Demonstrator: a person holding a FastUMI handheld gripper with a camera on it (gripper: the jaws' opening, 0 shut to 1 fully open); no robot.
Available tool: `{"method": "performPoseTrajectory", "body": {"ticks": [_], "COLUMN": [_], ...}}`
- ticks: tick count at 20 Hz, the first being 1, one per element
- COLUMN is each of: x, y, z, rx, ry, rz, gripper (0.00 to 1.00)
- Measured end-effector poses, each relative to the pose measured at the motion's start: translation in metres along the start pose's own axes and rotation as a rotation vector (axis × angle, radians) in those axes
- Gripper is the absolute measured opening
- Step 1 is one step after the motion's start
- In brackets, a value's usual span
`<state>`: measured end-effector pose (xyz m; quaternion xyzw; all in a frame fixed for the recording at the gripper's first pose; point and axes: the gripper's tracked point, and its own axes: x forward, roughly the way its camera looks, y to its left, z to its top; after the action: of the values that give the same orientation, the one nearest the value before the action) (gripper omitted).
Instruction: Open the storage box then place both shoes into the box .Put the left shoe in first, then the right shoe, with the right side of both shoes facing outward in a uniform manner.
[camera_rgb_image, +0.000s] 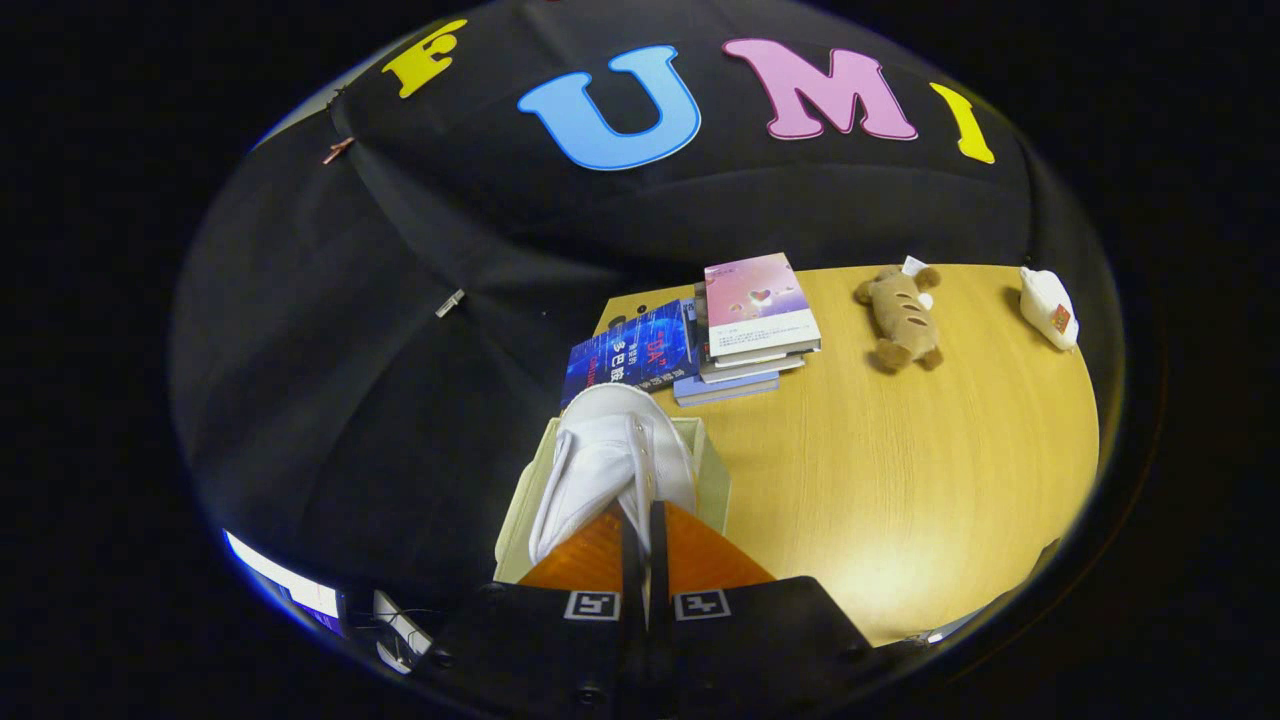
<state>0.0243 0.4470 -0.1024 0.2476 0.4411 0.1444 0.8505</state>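
Observation:
A white shoe (610, 455) hangs just ahead of my fingers, toe pointing away toward the books. My gripper (645, 520) is shut on the shoe, both fingers pinching a thin edge of its upper near the opening. Under and around the shoe is the pale storage box (712, 480), open at the top, standing at the near left corner of the wooden table (900, 470). The shoe lies over the box's opening; how deep it sits inside I cannot tell.
Beyond the box lie a blue book (632, 355) and a stack of books (757, 318). Farther right on the table are a brown plush toy (903, 318) and a small white object (1048, 306). A black cloth wall stands behind and to the left.

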Motion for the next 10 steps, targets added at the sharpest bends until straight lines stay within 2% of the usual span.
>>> {"method": "performPoseTrajectory", "body": {"ticks": [6, 10], "x": [0.054, 0.068], "y": [0.023, 0.024], "z": [-0.027, -0.048], "rx": [0.008, 0.006], "ry": [0.085, 0.125], "rz": [-0.115, -0.181], "gripper": [0.05, 0.05]}}
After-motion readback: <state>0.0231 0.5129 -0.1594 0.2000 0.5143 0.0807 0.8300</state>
